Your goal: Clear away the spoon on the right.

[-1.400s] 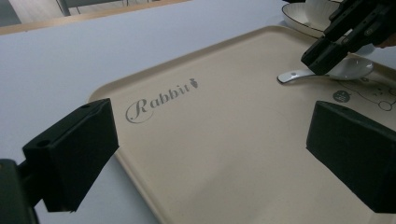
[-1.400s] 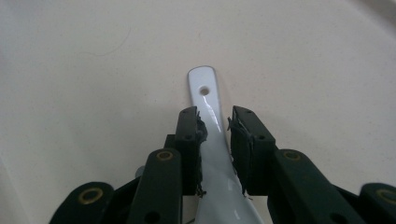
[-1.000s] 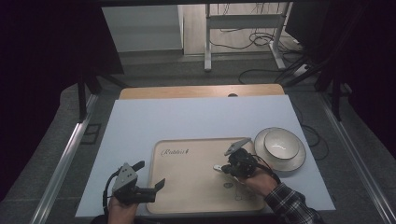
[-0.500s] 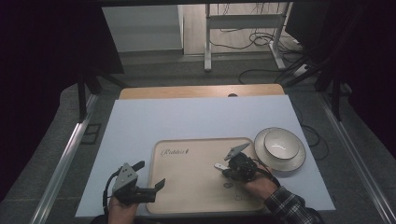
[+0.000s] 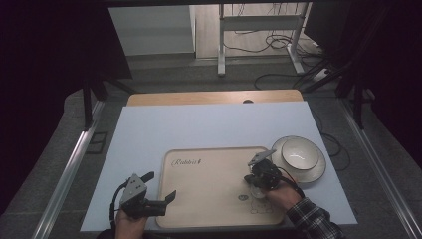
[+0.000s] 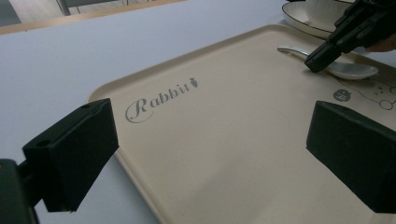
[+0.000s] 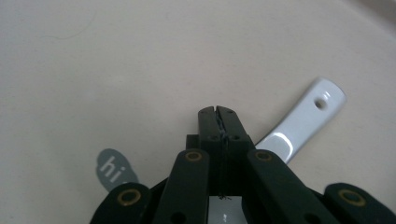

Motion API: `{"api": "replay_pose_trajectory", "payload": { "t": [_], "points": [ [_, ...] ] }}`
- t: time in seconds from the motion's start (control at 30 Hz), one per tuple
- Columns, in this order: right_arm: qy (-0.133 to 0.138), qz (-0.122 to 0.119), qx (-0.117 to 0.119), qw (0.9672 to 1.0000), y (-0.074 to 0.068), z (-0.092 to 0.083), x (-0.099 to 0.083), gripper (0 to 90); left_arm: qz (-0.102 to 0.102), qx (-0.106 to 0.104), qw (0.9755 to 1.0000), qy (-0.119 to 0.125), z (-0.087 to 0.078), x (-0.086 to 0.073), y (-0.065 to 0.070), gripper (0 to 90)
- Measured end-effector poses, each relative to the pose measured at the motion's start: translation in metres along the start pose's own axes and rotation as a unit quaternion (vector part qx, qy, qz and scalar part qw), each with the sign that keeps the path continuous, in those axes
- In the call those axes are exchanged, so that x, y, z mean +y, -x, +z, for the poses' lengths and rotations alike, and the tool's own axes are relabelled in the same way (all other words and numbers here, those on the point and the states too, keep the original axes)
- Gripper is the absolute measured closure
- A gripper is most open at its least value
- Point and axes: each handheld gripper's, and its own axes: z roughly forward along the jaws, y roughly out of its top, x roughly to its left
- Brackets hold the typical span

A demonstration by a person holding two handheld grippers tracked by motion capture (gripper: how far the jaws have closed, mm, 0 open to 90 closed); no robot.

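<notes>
1. A beige tray (image 5: 209, 194) printed with the word "Rabbit" lies on the pale surface (image 5: 199, 127) in front of the person, and a white bowl (image 5: 298, 154) on a plate (image 5: 313, 172) stands just beside its right edge.
2. A white spoon (image 7: 299, 123) lies flat on the tray, near the cartoon print and the small "hi" mark (image 7: 109, 173); its handle, with a hanging hole at the end, points away from the bowl of the spoon.
3. The right gripper (image 5: 256, 180) is lowered onto the spoon. In the right gripper view its jaws are pressed together with no gap, and the spoon passes under them, white showing both ahead of the tips and below the linkage.
4. I cannot tell whether the jaws pinch the spoon's edge or merely rest on top of it; the left gripper view shows one black tip (image 6: 322, 56) touching the spoon where handle meets bowl.
5. That low, steep angle looks suited to catching a thin, flat handle that offers little to grab while it lies against the tray.
6. The left gripper (image 5: 160, 191) waits at the tray's near left edge, well apart from the spoon, its jaws wide apart and holding nothing, probably ready to steady the tray.
</notes>
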Motion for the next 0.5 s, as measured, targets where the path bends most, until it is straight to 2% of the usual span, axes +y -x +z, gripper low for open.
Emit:
{"api": "replay_pose_trajectory", "payload": {
  "t": [0.3, 0.5],
  "points": [
    [0.006, 0.02, -0.017, 0.9996, 0.012, -0.005, -0.007, 90.0, 0.0, 0.0, 1.0, 0.0, 0.0, 0.0, 0.0, 2.0],
    [0.008, 0.014, -0.006, 0.9998, 0.005, -0.008, -0.009, 90.0, 0.0, 0.0, 1.0, 0.0, 0.0, 0.0, 0.0, 2.0]
  ]
}}
